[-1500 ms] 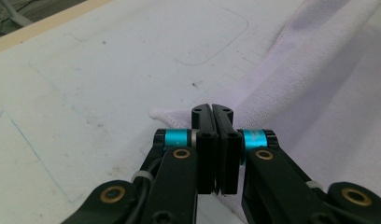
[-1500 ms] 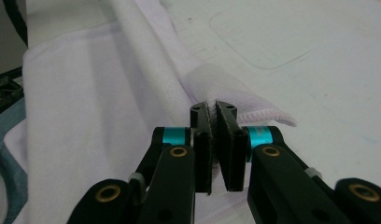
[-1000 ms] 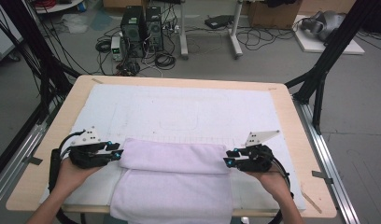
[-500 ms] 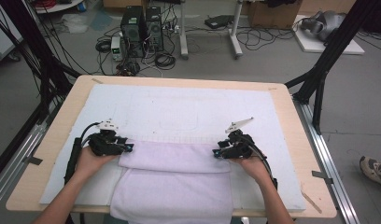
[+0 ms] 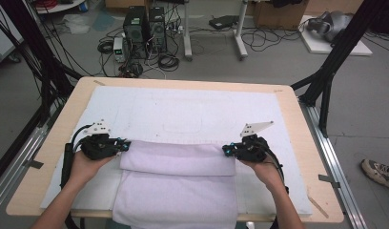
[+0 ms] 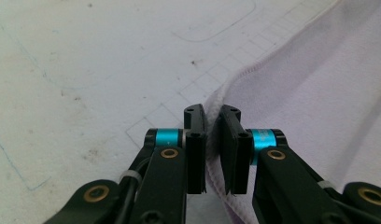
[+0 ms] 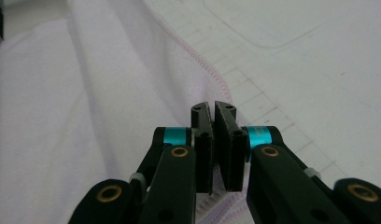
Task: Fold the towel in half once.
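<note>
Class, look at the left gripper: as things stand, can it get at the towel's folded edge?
Probably yes: the left gripper is already at the towel, its jaws just closing with the stitched hem between them, nothing in the way.

The pale lilac towel [image 5: 176, 186] lies on the near half of the white mat [image 5: 183, 112], its far part folded back into a thick band across its width, its near edge hanging over the table edge, and both band corners are pinched.
</note>
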`<state>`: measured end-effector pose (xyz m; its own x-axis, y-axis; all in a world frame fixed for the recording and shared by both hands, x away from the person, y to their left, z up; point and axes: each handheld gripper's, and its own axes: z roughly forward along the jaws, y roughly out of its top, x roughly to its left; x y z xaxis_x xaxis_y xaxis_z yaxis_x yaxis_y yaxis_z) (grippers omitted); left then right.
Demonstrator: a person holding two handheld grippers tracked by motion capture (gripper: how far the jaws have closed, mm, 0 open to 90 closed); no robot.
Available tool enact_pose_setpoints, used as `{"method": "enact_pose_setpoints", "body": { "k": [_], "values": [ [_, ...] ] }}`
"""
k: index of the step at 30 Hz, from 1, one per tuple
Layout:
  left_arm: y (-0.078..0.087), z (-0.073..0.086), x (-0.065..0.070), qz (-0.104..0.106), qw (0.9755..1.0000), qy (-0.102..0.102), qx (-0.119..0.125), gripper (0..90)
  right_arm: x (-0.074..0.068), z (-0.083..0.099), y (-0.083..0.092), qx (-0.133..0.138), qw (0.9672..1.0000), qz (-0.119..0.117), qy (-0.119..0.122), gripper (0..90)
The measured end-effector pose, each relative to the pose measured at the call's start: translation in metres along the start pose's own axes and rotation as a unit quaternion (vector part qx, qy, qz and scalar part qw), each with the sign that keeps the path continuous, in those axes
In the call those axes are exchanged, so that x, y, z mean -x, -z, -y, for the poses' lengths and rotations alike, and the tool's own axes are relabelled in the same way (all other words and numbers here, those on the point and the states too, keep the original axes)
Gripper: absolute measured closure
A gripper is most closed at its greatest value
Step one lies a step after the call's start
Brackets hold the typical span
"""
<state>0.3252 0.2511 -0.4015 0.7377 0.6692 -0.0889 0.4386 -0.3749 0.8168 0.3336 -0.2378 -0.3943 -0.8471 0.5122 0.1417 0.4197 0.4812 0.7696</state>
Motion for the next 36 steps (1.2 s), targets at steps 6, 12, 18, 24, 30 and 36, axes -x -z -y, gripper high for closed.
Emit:
{"method": "enact_pose_setpoints", "body": {
  "k": [6, 12, 18, 24, 30, 36],
  "values": [
    [0.021, -0.001, 0.019, -0.002, 0.9992, -0.034, 0.022, 79.5, -0.02, 0.0, 0.021, 0.02, 0.9995, -0.003, 0.025, 85.8],
    [0.042, 0.018, 0.045, 0.008, 0.998, -0.054, 0.033, 81.1, -0.049, 0.01, 0.037, 0.042, 0.9976, -0.018, 0.052, 85.5],
    [0.055, 0.048, 0.071, 0.034, 0.9974, -0.059, 0.022, 81.0, -0.079, 0.042, 0.045, 0.027, 0.9974, -0.037, 0.056, 84.1],
    [0.065, 0.063, 0.082, 0.055, 0.9962, -0.067, 0.009, 58.0, -0.086, 0.062, 0.052, 0.02, 0.9976, -0.052, 0.041, 73.1],
    [0.051, 0.047, 0.071, 0.065, 0.9961, -0.059, 0.01, 49.7, -0.061, 0.043, 0.032, -0.004, 0.9985, -0.009, 0.054, 61.6],
    [0.05, 0.022, 0.059, 0.06, 0.9956, -0.065, 0.031, 49.6, -0.025, 0.023, 0.007, -0.026, 0.9984, 0.016, 0.048, 55.5]
  ]
}}
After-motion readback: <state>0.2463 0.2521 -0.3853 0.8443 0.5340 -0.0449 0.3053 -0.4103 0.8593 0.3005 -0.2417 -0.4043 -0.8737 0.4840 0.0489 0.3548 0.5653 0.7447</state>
